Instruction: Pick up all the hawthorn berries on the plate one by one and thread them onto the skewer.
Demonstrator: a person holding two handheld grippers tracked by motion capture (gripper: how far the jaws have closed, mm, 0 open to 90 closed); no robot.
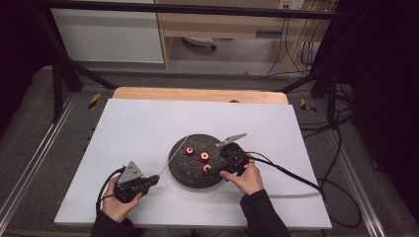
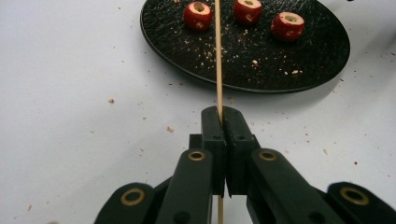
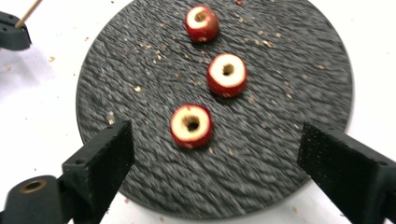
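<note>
The left hand-held gripper (image 2: 222,122) clamps a wooden skewer (image 2: 217,56); the right hand-held gripper (image 3: 212,154) hangs wide above the cored red fruit (image 3: 191,125) on the black plate (image 3: 289,93).

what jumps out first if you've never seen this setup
Three red cored fruit pieces sit in a row on a round black plate in the middle of the white table. The left gripper is clamped on a thin wooden skewer aimed at the plate, while the right gripper hangs open over the nearest piece.
</note>
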